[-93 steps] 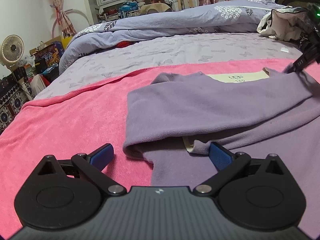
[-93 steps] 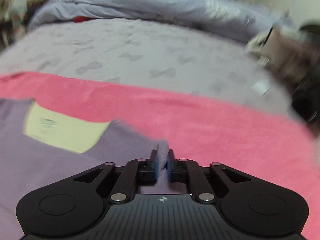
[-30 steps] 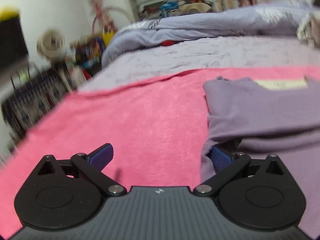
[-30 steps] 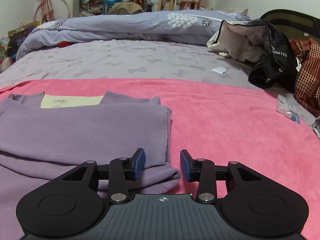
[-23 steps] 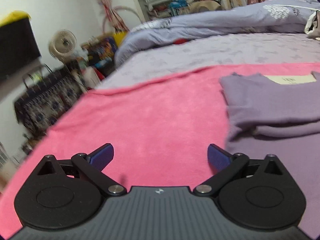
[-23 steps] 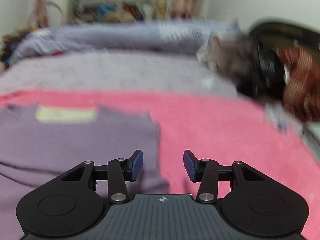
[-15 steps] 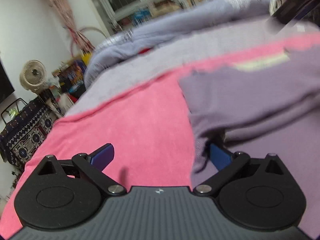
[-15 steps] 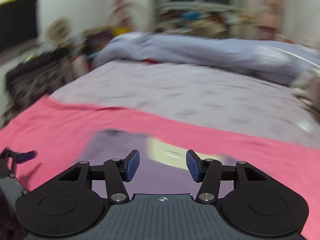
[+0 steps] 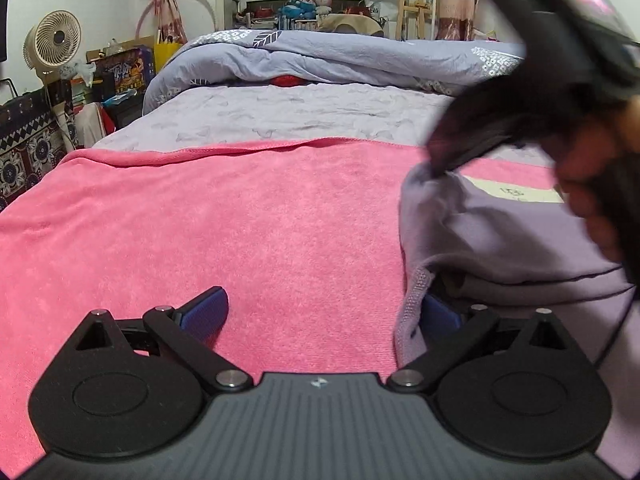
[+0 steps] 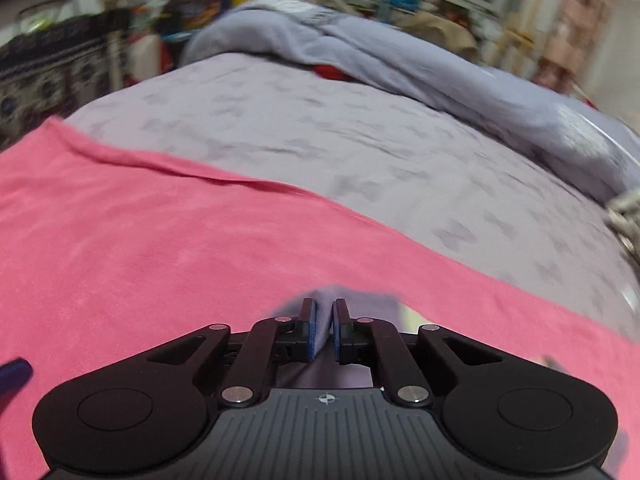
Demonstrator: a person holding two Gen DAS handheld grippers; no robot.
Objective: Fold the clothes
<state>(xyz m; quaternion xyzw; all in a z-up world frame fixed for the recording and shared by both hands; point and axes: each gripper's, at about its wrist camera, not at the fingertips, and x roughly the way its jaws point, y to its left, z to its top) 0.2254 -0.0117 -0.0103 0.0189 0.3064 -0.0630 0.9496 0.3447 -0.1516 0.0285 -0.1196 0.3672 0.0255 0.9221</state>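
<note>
Right claw (image 10: 323, 330) moved leftward, closing on purple garment (image 10: 320, 336) corner.

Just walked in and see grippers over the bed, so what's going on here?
A person is folding a purple garment on a pink towel spread over the bed. The right gripper is closing, pinching the garment's far corner. The left gripper is open at the near edge, one finger tucked under the hem.

Two wrist fisheye views, low over the bed.
Each looks forward and downward along its own claw, close to the pink blanket (image 9: 240, 216); both share blanket, grey sheet (image 10: 360, 152) and duvet (image 9: 340, 56).
</note>
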